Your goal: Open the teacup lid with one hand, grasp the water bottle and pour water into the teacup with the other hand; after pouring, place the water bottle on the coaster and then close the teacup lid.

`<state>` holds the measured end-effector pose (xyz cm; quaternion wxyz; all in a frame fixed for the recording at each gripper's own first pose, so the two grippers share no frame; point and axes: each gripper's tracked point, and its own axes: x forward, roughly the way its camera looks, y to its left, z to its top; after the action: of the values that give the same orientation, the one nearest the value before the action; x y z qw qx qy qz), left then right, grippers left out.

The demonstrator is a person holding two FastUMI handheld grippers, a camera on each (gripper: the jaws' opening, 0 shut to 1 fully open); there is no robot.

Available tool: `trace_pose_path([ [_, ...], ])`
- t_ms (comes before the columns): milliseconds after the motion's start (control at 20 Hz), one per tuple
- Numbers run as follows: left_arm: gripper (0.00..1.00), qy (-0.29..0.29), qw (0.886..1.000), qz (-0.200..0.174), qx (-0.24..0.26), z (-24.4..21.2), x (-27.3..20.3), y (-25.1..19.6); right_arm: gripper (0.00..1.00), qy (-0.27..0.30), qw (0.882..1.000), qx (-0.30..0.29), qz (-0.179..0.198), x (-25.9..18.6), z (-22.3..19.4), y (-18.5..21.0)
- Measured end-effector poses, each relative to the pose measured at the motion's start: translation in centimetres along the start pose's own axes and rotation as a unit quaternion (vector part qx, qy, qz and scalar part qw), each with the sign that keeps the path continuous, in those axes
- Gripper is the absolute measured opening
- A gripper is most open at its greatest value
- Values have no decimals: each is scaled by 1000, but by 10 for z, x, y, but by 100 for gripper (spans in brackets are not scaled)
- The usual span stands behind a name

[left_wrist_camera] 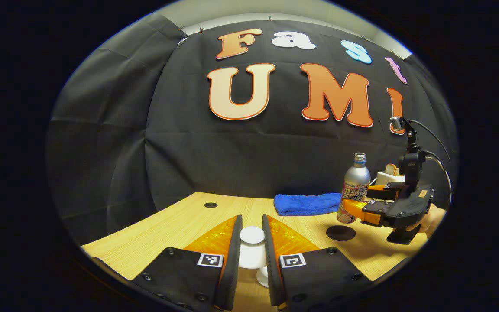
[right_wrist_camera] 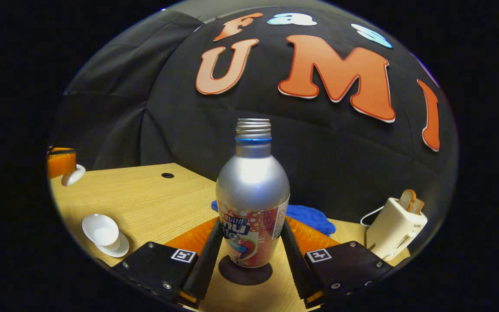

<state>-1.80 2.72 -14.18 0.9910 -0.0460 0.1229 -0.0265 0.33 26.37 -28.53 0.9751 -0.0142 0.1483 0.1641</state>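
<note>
- Two fingers of the right gripper (right_wrist_camera: pixel 251 255) are pressed against the sides of the upright, uncapped water bottle (right_wrist_camera: pixel 252 203), held just above the dark coaster (right_wrist_camera: pixel 245 274).
- The teacup lid (left_wrist_camera: pixel 252 235) is clamped in the left gripper (left_wrist_camera: pixel 252 247).
- The open teacup (right_wrist_camera: pixel 100 230) is seen on its saucer (right_wrist_camera: pixel 119 249), left on the tabletop (right_wrist_camera: pixel 145 195).
- A blue cloth (left_wrist_camera: pixel 308 203) and a toaster (right_wrist_camera: pixel 394 229) are seen farther back.

Both tongs (left_wrist_camera: pixel 251 255) (right_wrist_camera: pixel 251 260) clamped

Wooden table (right_wrist_camera: pixel 145 195); coaster (right_wrist_camera: pixel 245 274), blue towel (left_wrist_camera: pixel 306 203), toaster (right_wrist_camera: pixel 394 229)
</note>
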Motion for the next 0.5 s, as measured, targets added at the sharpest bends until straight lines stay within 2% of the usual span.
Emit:
trace_pose_path([
  [100,31,1,1000,-6,-3,-2,2,-6,78,16,999,28,5,1,-11,3],
  [150,34,4,1000,-9,-4,-5,4,-8,78,23,999,39,7,2,-16,4],
  [500,34,39,999,-27,-13,-34,16,-26,78,49,997,64,-5,9,-35,1],
])
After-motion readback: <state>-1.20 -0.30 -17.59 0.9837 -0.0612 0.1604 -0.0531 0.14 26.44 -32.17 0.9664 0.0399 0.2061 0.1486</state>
